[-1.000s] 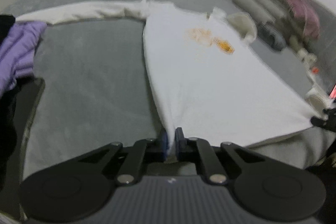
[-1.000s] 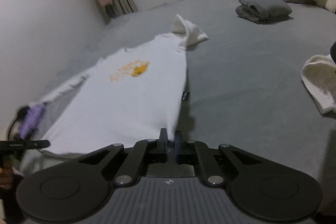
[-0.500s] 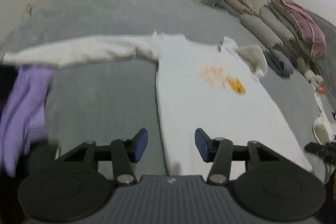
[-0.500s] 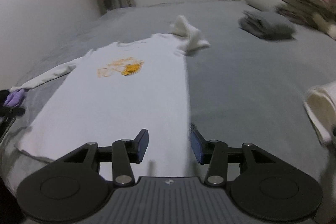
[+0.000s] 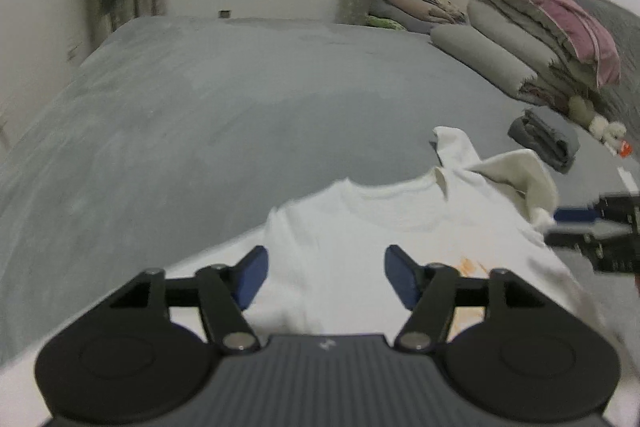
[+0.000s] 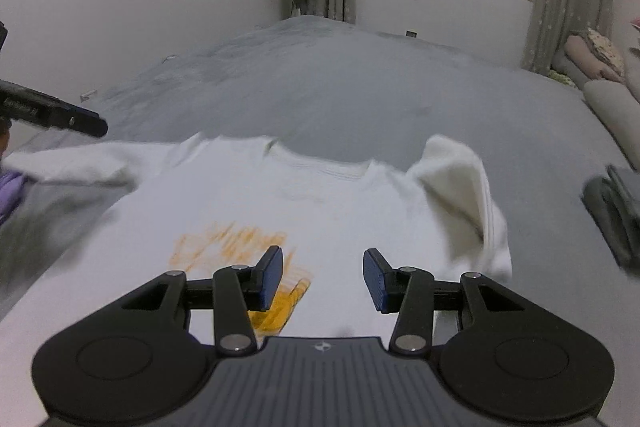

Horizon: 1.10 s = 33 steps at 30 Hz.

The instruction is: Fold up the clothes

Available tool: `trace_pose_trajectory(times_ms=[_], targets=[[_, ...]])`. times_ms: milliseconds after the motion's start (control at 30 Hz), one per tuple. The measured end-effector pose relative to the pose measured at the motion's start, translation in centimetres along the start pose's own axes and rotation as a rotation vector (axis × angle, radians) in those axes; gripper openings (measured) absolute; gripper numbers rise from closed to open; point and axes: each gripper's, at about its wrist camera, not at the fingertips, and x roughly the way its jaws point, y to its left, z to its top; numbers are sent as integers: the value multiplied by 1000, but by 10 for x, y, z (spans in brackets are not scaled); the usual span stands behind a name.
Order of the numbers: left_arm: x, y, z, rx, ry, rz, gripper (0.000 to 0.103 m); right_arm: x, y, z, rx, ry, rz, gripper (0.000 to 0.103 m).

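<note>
The white shirt [image 6: 280,211] lies face up and spread on the grey bed [image 6: 360,83], collar at twelve o'clock, so its outline is plain for folding. One sleeve [image 6: 72,167] stretches flat toward nine o'clock; the other sleeve [image 6: 460,195] sits bunched at two o'clock. The left gripper [image 5: 326,277] hovers with its jaws wide apart and nothing in them, over the shoulder. The right gripper [image 6: 323,277], equally spread and empty, hangs above the orange print [image 6: 232,247], within reach of either sleeve.
</note>
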Motion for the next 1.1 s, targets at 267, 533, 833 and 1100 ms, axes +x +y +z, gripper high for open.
trace_pose_trajectory(times_ms=[267,533,833,1100], targets=[[116,20,30,78,47,-54,65,111,-27,55,-239,83,-33,43],[176,-3,34,284,118,-98,18,165,-52,59,-338,186,128,40],[180,-29,41,390,51,-24,4,148,-32,58,-419,82,-27,4],[193,-44,62,429,1,68,3,165,-28,68,-417,75,-254,4]])
